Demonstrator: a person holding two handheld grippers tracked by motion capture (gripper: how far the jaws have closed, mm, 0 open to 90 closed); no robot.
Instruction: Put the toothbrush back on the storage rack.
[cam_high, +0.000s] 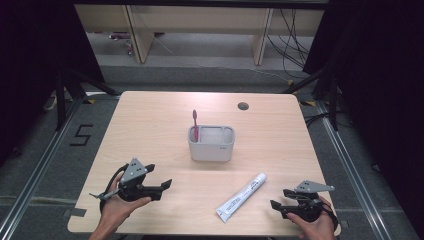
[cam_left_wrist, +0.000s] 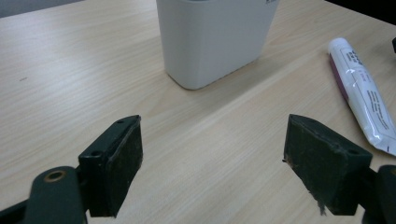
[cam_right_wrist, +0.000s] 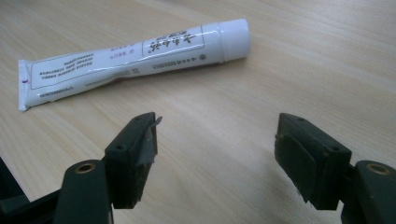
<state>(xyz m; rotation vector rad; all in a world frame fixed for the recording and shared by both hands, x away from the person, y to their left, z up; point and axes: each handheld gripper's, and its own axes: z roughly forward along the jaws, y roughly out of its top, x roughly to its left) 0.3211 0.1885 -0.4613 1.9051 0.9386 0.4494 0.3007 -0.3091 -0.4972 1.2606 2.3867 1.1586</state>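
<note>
A white two-compartment holder (cam_high: 211, 143) stands mid-table with a pink toothbrush (cam_high: 195, 123) upright in its left compartment. A white toothpaste tube (cam_high: 242, 197) lies flat in front of it, cap toward the holder. My left gripper (cam_high: 161, 189) rests low at the table's front left, open, nothing between its pads (cam_left_wrist: 123, 161); the holder (cam_left_wrist: 215, 39) and the tube (cam_left_wrist: 362, 95) lie ahead of it. My right gripper (cam_high: 280, 198) sits at the front right, open and empty, pointing at the tube (cam_right_wrist: 135, 60) a short way off.
The wooden table (cam_high: 150, 125) has a round cable hole (cam_high: 243, 106) near its back edge. Dark curtains flank both sides, and floor rails run beside the table. Bare wood lies between the two grippers along the front edge.
</note>
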